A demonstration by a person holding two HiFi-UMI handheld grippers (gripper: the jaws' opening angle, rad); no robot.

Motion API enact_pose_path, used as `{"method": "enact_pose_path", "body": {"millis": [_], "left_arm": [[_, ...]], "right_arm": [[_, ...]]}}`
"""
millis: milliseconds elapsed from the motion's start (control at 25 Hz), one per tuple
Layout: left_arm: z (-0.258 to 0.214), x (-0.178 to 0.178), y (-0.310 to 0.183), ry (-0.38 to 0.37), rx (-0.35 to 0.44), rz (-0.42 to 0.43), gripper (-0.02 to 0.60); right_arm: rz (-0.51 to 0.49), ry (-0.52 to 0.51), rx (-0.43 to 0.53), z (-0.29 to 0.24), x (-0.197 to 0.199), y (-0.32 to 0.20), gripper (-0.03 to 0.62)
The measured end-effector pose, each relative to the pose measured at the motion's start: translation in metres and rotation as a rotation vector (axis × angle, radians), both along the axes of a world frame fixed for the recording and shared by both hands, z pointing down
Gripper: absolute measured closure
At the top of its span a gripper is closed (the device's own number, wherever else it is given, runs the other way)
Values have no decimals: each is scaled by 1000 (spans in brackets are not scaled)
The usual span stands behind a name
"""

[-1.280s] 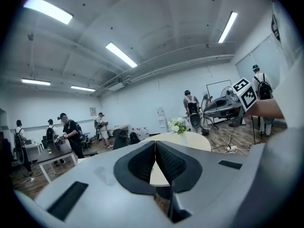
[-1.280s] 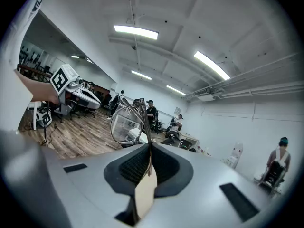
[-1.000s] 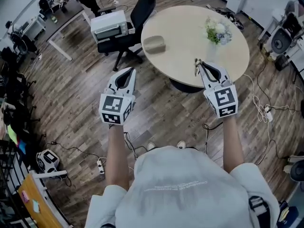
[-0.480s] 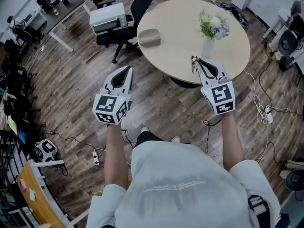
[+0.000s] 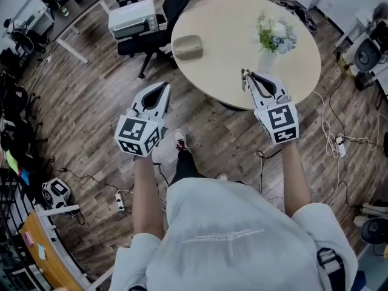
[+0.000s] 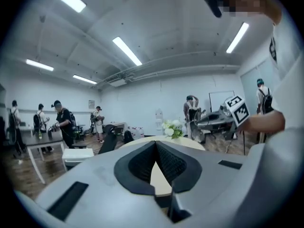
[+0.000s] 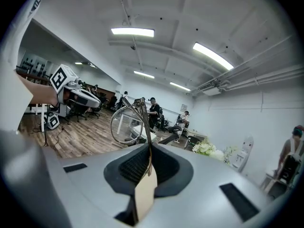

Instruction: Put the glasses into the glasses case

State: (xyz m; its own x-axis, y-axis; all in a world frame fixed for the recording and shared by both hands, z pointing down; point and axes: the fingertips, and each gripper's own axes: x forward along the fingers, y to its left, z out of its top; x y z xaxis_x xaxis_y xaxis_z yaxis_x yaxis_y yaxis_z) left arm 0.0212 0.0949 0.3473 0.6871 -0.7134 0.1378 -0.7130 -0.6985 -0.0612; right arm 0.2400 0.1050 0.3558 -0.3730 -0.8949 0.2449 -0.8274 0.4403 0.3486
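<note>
The right gripper is pressed onto a pair of thin wire-rimmed glasses. It pinches them by a slim part of the frame, seemingly a folded temple, and the lenses stand up clear of the tips. The left gripper has its tips together on nothing and hangs over the wood floor, just short of the table's near edge. The right gripper sits at that edge, with the glasses poking out over the round table.

The case, a rounded taupe shell that appears closed, lies on the table's far left, well apart from both grippers. A vase of flowers stands on the right side beyond the right gripper. A chair and a white box sit past the table.

The glasses look light and fragile: wire that bends under a hard squeeze, lenses that would scratch or smudge. Smooth metal held at one narrow point could swivel in the pads, so a gentle grip on the frame near the hinge or bridge, never on a lens, seems safest. The case looks stiff and hinged. It likely needs the free left gripper to steady it and lift the lid at its front edge before the glasses can be laid in folded.
</note>
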Motion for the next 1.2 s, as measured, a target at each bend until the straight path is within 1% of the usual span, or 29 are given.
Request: {"method": "enact_pose_path", "body": {"millis": [80, 200, 320, 680, 1040, 1200], "left_arm": [[7, -3, -20, -68, 24, 4, 569], [11, -12, -59, -104, 47, 11, 569], [14, -21, -102, -128, 53, 19, 569], [22, -67, -220, -129, 24, 52, 569], [45, -102, -302, -129, -29, 109, 569], [55, -112, -328, -118, -53, 130, 569]], "right_arm": [[13, 4, -4, 3, -3, -17, 579], [37, 8, -9, 5, -11, -51, 579], [61, 19, -13, 6, -19, -88, 579], [117, 60, -65, 11, -64, -190, 579], [156, 149, -140, 34, -104, -267, 579], [164, 216, -176, 48, -116, -289, 577]]}}
